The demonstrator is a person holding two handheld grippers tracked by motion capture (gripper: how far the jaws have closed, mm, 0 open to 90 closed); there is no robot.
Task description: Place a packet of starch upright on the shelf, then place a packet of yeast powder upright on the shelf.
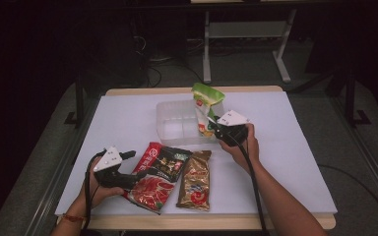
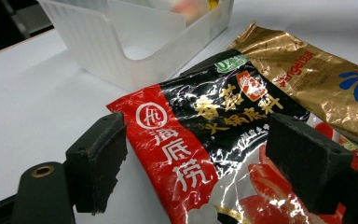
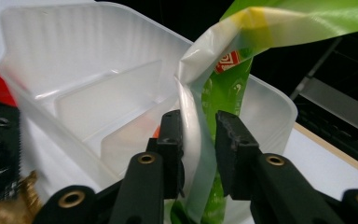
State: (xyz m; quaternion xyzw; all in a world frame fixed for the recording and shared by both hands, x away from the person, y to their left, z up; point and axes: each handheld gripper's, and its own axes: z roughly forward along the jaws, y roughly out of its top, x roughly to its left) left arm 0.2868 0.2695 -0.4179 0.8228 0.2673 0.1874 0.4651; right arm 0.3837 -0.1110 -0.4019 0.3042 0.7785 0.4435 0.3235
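Right gripper (image 3: 198, 140), frame centre: jaws narrowly parted around the crinkled green-white packet (image 3: 223, 88), one pad touching, over the translucent ribbed bin (image 3: 74, 60). Left gripper (image 2: 196, 158) wide apart above the glossy red-black pouch (image 2: 200, 140).

Left gripper (image 1: 128, 162) rests low, jaws wide; right gripper (image 1: 215, 129) raised, jaws narrowly parted.

Red-black packet (image 2: 205, 154): 海底捞, 火锅底料
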